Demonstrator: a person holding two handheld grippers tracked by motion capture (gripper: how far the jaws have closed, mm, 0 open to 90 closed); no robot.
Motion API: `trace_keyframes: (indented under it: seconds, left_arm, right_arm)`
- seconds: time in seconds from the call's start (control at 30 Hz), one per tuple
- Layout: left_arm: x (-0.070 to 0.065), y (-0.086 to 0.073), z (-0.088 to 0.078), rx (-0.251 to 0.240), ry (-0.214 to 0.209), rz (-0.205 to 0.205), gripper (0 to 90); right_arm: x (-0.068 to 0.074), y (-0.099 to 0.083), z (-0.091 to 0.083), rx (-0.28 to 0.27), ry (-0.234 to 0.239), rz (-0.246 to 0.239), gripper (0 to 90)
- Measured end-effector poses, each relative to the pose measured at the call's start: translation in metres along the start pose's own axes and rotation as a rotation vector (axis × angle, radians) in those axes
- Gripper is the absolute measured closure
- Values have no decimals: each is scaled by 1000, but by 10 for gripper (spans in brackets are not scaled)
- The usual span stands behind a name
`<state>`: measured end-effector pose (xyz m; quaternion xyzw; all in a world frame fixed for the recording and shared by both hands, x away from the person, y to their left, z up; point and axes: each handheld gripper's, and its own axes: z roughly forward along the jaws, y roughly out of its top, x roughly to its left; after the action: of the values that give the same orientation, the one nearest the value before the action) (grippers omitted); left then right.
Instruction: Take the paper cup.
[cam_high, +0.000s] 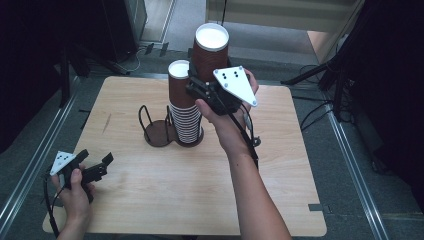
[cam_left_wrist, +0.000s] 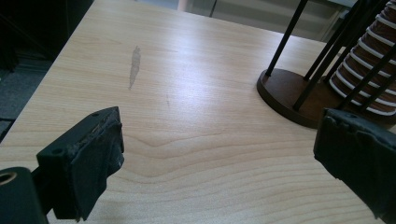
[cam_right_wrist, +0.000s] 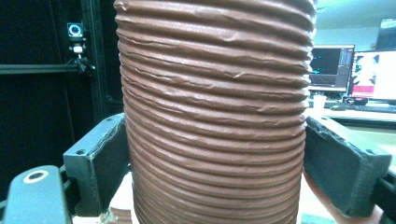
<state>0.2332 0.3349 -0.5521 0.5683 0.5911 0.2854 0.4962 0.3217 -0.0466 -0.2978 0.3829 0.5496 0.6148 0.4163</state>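
Observation:
A brown ribbed paper cup (cam_high: 210, 50) is held upright in the air, its white inside facing up, with my right gripper (cam_high: 205, 75) shut on its sides. In the right gripper view the cup (cam_right_wrist: 215, 93) sits between both jaws of the right gripper (cam_right_wrist: 215, 140). Just left of and below it stands a tall stack of nested brown cups (cam_high: 184, 110) in the right half of a dark wire cup holder (cam_high: 157, 135). My left gripper (cam_high: 95, 157) rests low near the table's front left, open and holding nothing. The left gripper (cam_left_wrist: 219, 135) faces the holder's base (cam_left_wrist: 285, 91) and the stack (cam_left_wrist: 369, 70).
The wooden table (cam_high: 175, 190) has a grey smudge (cam_left_wrist: 134, 65) on its left part. The holder's left half has bare wire posts (cam_high: 145, 117). Dark stands and cables (cam_high: 320, 107) surround the table on the floor. Monitors (cam_right_wrist: 350, 70) glow behind the held cup.

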Motion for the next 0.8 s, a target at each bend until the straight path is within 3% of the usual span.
trace_keyframes:
  seconds: [0.8]
  left_arm:
    - [-1, 0, 0, 0, -5, 7, 23]
  right_arm:
    - [-34, -26, -29, 31, -56, 8, 129]
